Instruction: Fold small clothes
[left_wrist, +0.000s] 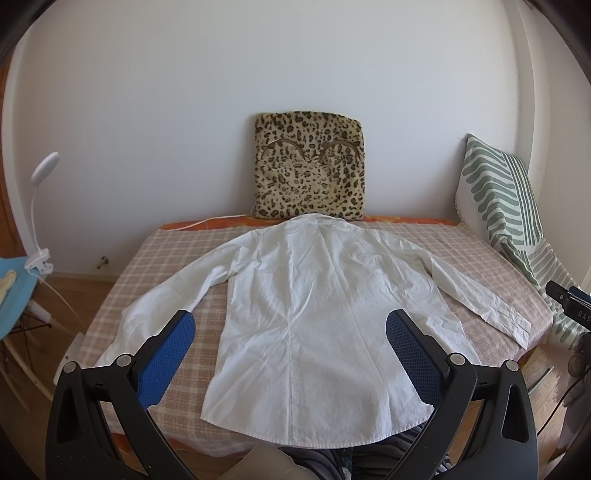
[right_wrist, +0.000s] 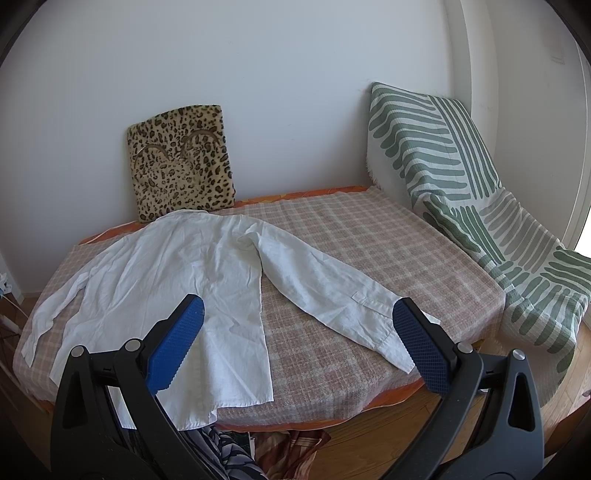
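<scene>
White shirt, pink-beige checked bed cover, leopard-print cushion, green-striped white throw, blue-padded black tongs.

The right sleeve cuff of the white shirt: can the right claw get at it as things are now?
Probably yes. The right claw is open and holds nothing, and the cuff lies flat on the checked cover by its right finger, with nothing on top.

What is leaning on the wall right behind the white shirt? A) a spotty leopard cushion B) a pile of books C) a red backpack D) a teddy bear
A: a leopard cushion stands against the wall just past the collar of the white shirt, which lies spread flat on the checked cover.
</scene>
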